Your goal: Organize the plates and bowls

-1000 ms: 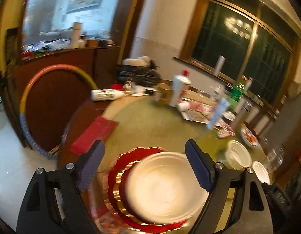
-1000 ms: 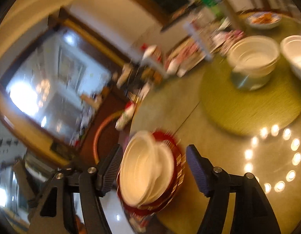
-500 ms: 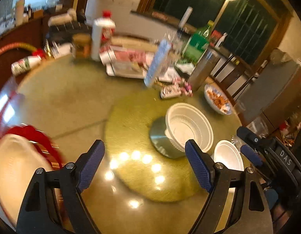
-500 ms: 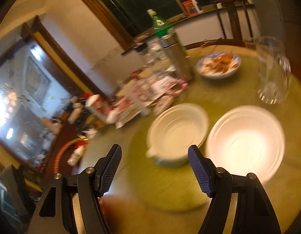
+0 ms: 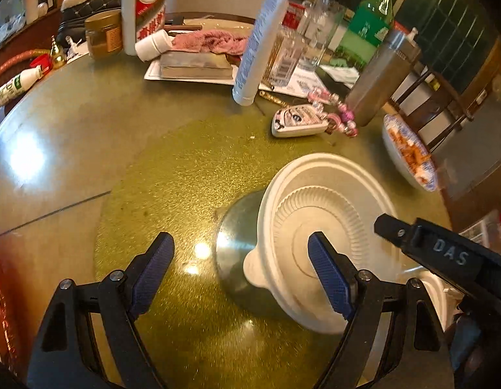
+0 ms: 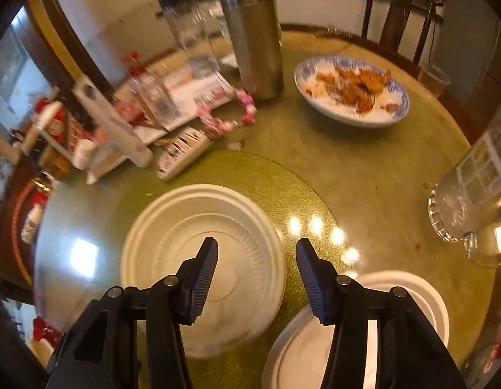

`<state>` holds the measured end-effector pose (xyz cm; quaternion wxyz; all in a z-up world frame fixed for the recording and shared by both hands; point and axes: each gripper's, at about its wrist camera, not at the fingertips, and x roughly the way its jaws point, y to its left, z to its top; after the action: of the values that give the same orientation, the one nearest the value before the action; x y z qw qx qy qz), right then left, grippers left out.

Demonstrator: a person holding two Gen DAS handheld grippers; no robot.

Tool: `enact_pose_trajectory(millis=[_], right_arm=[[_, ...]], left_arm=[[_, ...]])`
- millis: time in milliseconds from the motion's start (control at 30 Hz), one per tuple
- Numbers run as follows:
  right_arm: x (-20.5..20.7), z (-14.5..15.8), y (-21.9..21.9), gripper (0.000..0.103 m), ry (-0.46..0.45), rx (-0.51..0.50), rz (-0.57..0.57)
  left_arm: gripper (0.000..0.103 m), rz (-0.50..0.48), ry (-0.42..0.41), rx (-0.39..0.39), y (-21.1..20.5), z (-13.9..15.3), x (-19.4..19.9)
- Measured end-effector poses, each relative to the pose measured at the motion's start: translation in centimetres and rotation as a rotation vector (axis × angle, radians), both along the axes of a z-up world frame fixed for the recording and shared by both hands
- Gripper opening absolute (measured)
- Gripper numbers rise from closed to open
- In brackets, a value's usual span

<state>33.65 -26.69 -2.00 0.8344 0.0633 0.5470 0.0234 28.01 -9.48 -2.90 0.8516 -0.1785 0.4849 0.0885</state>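
Ribbed white bowl (image 5: 328,246) sits on the green glass turntable (image 5: 172,194) of the round worktop (image 5: 56,123), upright over a metal hub. Left gripper (image 5: 240,275) hovers above the turntable, jaws spread wide and empty; its right finger shows in front of the bowl's inside, though contact cannot be judged. Far left to far right along the worktop: white liquor bottle (image 5: 143,9), pink towel (image 5: 211,42), steel flask (image 5: 380,74), blue-rimmed dish of food (image 5: 409,155). Right gripper (image 6: 255,278) hangs with jaws apart, holding nothing, above the gap between the ribbed bowl (image 6: 205,259) and a second white bowl (image 6: 373,330) near right. Glass mug (image 6: 471,201) stands at the right edge.
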Motion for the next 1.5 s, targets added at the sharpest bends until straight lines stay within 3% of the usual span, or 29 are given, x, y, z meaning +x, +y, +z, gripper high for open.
enact_pose_trajectory(millis=[33, 67, 100, 133, 267, 467, 633, 767, 1000, 1500], right_arm=[[0.3, -0.7, 0.1, 0.051, 0.019, -0.006, 0.0], [0.6, -1.1, 0.3, 0.038, 0.027, -0.004, 0.006], [0.5, -1.3, 0.4, 0.028, 0.031, -0.009, 0.007], [0.2, -1.4, 0.4, 0.015, 0.029, 0.013, 0.015], [-2.7, -0.1, 0.1, 0.011, -0.029, 0.093, -0.011], [-11.6, 1.3, 0.1, 0.01, -0.164, 0.203, -0.047], [-17.6, 0.4, 0.2, 0.01, -0.228, 0.263, -0.083], [-20.3, -0.1, 0.7, 0.01, -0.269, 0.255, -0.093], [-20.9, -0.8, 1.2, 0.01, -0.323, 0.22, -0.079], [-20.6, -1.5, 1.3, 0.01, -0.337, 0.205, -0.087]], left_arm=[[0.082, -0.01, 0.01, 0.004, -0.2, -0.4, 0.4], [0.041, -0.032, 0.015, 0.022, -0.4, -0.8, 0.4], [0.027, -0.061, 0.025, 0.051, -0.7, -1.0, 0.7], [0.025, -0.09, 0.006, 0.082, -1.0, -0.8, 0.5], [0.022, -0.08, -0.052, 0.082, 0.3, 0.9, -1.7], [0.02, -0.124, -0.138, 0.133, 1.2, 2.8, -7.5], [0.02, -0.158, -0.166, 0.159, 1.7, 1.9, -11.5], [0.02, -0.168, -0.159, 0.149, 1.9, 0.7, -12.6], [0.02, -0.167, -0.198, 0.145, 2.0, 0.1, -12.7], [0.02, -0.191, -0.175, 0.101, 2.4, -1.1, -12.5]])
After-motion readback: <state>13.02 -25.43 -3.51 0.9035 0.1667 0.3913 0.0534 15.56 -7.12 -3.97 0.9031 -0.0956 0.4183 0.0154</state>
